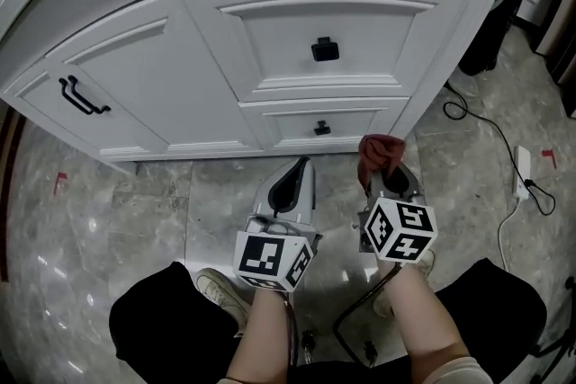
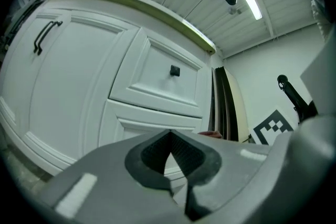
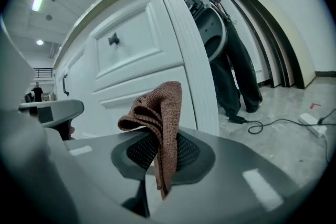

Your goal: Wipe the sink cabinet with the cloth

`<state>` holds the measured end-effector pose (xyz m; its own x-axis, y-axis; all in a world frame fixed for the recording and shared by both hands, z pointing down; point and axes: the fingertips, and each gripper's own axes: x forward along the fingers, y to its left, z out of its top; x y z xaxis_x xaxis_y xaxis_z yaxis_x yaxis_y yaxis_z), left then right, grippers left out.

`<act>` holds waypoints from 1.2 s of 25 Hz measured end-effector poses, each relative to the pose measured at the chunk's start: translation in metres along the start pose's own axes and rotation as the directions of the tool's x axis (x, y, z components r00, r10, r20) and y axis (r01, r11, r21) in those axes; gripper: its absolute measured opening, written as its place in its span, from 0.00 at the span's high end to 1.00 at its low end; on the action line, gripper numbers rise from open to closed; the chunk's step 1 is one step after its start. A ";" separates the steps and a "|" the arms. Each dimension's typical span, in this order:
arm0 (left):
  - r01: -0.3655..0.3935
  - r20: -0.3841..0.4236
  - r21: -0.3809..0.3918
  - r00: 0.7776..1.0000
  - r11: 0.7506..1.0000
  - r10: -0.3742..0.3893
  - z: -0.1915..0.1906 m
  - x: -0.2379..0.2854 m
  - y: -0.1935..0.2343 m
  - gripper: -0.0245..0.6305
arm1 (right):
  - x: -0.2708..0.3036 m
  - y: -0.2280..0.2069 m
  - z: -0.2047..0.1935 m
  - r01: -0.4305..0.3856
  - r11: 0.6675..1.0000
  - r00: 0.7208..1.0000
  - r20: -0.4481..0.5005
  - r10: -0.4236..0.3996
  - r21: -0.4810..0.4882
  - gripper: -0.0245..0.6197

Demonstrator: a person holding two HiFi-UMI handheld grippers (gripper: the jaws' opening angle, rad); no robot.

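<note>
The white sink cabinet (image 1: 180,76) (image 2: 79,76) (image 3: 131,60) stands in front of me, with a door on the left and two drawers on the right. A reddish-brown cloth (image 1: 382,153) (image 3: 157,113) sticks up from my right gripper (image 1: 385,172) (image 3: 157,140), which is shut on it. The cloth hangs just short of the cabinet's lower right corner, near the bottom drawer's knob (image 1: 321,129). My left gripper (image 1: 300,166) (image 2: 169,135) is beside it to the left, shut with nothing between its tips, pointing at the cabinet base.
The door carries a black bar handle (image 1: 83,96) and the upper drawer a black knob (image 1: 325,49). A black cable (image 1: 477,117) and a white power strip (image 1: 522,171) lie on the marble floor at the right. Dark clothing (image 1: 495,22) hangs beside the cabinet's right end.
</note>
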<state>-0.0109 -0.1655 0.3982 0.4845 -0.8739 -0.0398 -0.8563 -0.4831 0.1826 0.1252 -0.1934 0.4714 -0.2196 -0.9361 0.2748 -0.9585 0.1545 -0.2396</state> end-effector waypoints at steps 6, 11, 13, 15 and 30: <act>-0.027 0.055 0.043 0.998 0.999 0.025 0.043 -0.051 -0.028 0.96 | -0.080 0.046 0.041 -0.068 0.992 0.992 0.098 0.078 -0.108 0.84; -0.030 0.085 0.091 0.996 0.995 0.023 0.065 -0.098 -0.054 0.96 | -0.135 0.058 0.047 -0.070 0.989 0.987 0.138 0.088 -0.129 0.84; -0.029 0.095 0.105 0.995 0.994 0.019 0.073 -0.118 -0.063 0.96 | -0.153 0.063 0.045 -0.067 0.989 0.985 0.149 0.086 -0.132 0.84; -0.025 0.103 0.113 0.995 0.993 0.013 0.081 -0.136 -0.073 0.96 | -0.171 0.070 0.043 -0.066 0.989 0.984 0.155 0.087 -0.134 0.84; 0.017 0.170 0.149 0.984 0.989 -0.043 0.122 -0.209 -0.126 0.96 | -0.267 0.091 0.050 -0.024 0.985 0.972 0.225 0.063 -0.172 0.84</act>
<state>-0.0262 0.0711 0.2641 0.4833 -0.8488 -0.2144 -0.8648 -0.5009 0.0334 0.1057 0.0546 0.3295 -0.2333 -0.9715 0.0421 -0.9699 0.2293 -0.0820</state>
